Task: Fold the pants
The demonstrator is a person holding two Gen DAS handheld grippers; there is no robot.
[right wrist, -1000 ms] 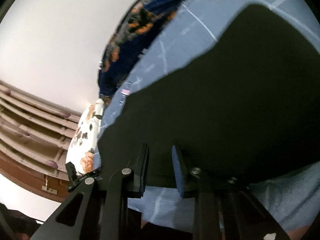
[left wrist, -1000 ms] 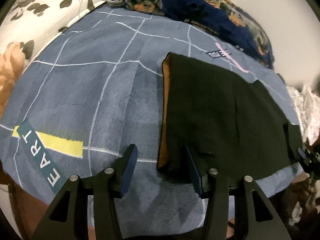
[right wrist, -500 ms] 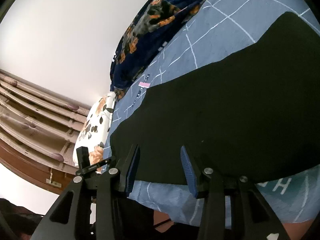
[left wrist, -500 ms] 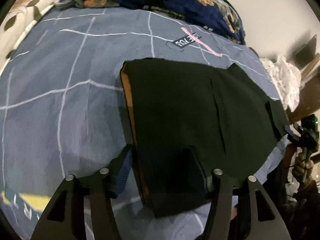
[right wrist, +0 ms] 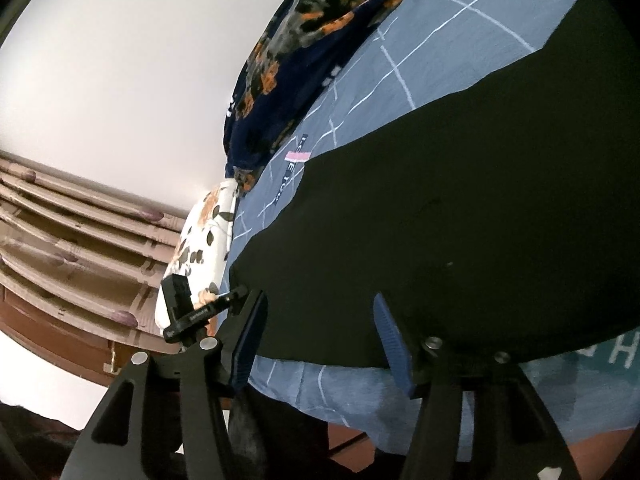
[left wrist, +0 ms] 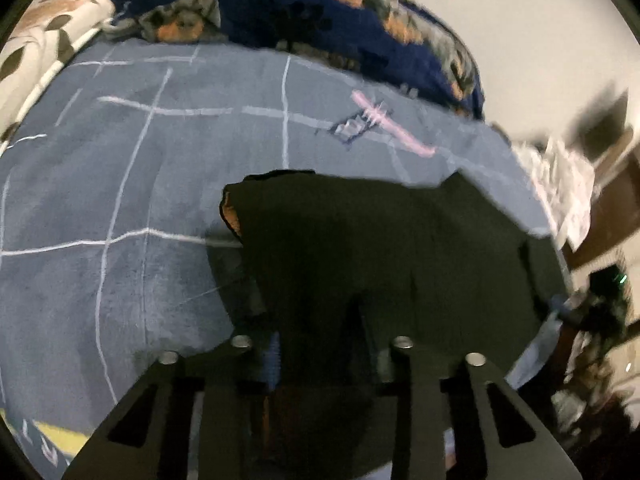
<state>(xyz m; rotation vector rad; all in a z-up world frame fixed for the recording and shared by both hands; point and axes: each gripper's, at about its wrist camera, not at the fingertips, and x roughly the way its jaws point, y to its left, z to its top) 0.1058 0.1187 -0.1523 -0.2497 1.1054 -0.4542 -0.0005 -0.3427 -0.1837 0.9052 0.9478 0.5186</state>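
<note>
The black pants (left wrist: 380,248) lie on the blue bed cover (left wrist: 120,200), their near edge draped over the left tool (left wrist: 320,344), hiding its closing fingertips; grip unclear. At 6 o'clock, the right tool (right wrist: 320,340) is opening, pads apart, straddling the hem.

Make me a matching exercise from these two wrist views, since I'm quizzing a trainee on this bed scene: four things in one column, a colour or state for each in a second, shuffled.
Things:
1. pants
2. bedsheet
3. left gripper
4. right gripper

States:
A. blue-grey with white grid lines
B. jaws closing with dark cloth between them
C. black, lying spread on the bed
D. jaws opening, nothing between the blue pads

Pairs: 1-C, 2-A, 3-B, 4-D
</note>
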